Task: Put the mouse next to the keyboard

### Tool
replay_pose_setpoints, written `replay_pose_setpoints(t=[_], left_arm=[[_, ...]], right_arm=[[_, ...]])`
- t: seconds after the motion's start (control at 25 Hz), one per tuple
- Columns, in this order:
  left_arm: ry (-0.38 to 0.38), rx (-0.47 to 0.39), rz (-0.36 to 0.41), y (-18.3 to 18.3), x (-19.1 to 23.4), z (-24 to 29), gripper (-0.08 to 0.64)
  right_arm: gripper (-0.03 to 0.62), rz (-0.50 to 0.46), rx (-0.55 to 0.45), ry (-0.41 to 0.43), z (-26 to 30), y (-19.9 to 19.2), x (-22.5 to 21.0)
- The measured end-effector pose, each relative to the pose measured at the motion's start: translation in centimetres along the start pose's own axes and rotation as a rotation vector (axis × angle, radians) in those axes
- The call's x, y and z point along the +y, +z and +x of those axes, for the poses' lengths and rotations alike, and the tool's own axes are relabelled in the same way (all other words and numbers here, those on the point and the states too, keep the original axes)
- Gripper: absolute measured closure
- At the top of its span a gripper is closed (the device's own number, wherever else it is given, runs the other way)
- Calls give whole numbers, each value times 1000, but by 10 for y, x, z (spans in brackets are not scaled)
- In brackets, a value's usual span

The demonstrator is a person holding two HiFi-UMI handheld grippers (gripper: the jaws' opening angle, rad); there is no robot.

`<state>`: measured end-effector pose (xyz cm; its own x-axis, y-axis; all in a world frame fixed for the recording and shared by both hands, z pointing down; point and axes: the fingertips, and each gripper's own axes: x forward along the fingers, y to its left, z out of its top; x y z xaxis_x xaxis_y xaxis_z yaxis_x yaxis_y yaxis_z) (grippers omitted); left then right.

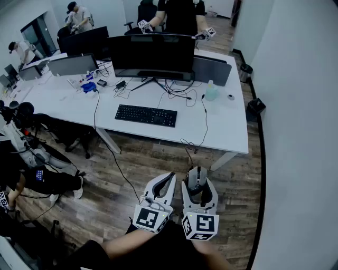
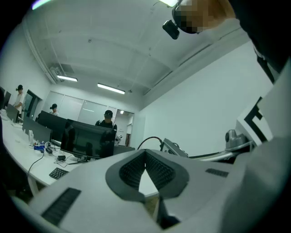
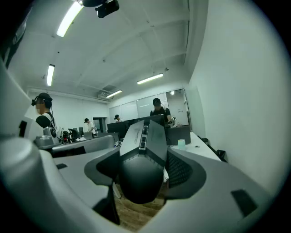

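Observation:
A dark mouse [image 1: 196, 180] sits between the pads of my right gripper [image 1: 197, 175], which is shut on it and held over the wooden floor, well short of the desk. In the right gripper view the mouse [image 3: 144, 136] fills the gap of the right gripper [image 3: 142, 172], pointing away from the camera. My left gripper [image 1: 170, 178] hangs just to its left, shut on nothing; its pads [image 2: 157, 170] meet at the tips. The black keyboard [image 1: 146, 115] lies on the white desk [image 1: 222, 132] in front of a wide monitor [image 1: 152, 55].
A cable [image 1: 203, 124] trails over the desk's near edge. A pale cup [image 1: 211, 94] stands at the desk's right. A person [image 1: 179, 16] stands behind the monitor, others sit at the left [image 1: 31, 158]. A wall [image 1: 301, 132] runs along the right.

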<state>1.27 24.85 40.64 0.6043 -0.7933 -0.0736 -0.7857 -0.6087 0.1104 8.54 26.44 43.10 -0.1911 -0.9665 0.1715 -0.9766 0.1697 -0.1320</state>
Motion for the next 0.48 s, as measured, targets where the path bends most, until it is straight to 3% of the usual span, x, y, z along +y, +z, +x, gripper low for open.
replay_pose_setpoints(t=[0.28, 0.48], left_arm=[[-3, -4, 5, 3, 5, -3, 548], [20, -23, -11, 3, 13, -9, 548]], right_arm=[[282, 5, 13, 14, 5, -5, 6], [281, 94, -39, 41, 5, 7, -1]])
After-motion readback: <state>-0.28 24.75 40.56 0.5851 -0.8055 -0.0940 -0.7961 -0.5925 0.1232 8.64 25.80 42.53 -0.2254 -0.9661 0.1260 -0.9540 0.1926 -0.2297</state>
